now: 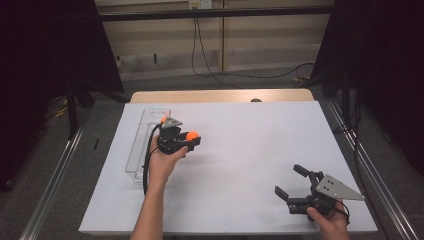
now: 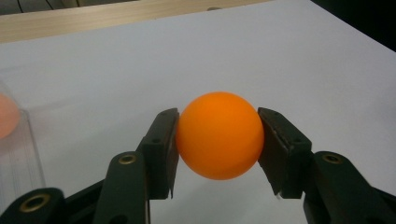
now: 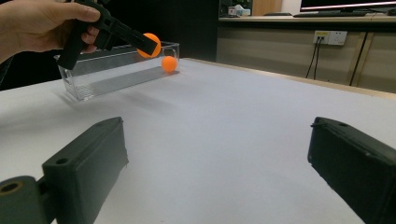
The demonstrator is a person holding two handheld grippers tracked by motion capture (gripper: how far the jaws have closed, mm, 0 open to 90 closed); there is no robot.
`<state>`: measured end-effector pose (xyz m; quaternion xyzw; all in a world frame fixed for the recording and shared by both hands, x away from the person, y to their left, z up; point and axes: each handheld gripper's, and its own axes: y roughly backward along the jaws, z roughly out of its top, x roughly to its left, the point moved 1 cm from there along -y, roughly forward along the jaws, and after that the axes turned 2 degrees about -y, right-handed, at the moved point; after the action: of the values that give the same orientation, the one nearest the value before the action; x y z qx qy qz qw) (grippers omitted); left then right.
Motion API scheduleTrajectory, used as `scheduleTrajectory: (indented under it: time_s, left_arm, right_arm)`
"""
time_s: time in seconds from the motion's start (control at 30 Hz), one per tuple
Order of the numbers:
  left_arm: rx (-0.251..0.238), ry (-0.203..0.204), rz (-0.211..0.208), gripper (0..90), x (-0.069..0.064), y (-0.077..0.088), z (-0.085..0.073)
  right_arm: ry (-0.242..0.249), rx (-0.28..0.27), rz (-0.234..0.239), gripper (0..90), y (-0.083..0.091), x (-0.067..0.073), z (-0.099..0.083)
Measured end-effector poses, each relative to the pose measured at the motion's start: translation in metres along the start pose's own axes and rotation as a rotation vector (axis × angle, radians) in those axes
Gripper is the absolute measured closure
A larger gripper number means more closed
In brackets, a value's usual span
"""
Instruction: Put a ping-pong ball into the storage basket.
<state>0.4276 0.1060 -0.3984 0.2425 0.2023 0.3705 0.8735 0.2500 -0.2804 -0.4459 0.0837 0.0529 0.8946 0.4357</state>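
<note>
- Clear tray: stands at the white mat's left side; a second orange ball lies inside.
- Left gripper: jaws clamped on the orange ball, held above the mat just beside the tray.
- Right gripper: jaws spread wide, nothing between them, near the mat's right front corner.

A ball is held above the worktop, just right of the tray; another ball is seen inside the tray.
</note>
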Motion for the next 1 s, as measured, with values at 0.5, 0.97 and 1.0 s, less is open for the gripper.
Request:
scheduleTrajectory:
  time_s: [0.5,0.97,1.0]
  left_arm:
    - [-0.005,0.005,0.026,50.7,0.006,0.007,0.0]
    - [-0.024,0.025,0.048,50.7,0.015,0.016,-0.001]
    - [-0.023,0.023,0.048,50.7,0.016,0.016,-0.001]
  right_arm:
    - [-0.001,0.001,0.0,4.3,0.0,0.0,0.0]
    - [0.0,0.001,-0.001,4.3,0.0,0.0,0.0]
    - [0.0,0.001,-0.001,4.3,0.0,0.0,0.0]
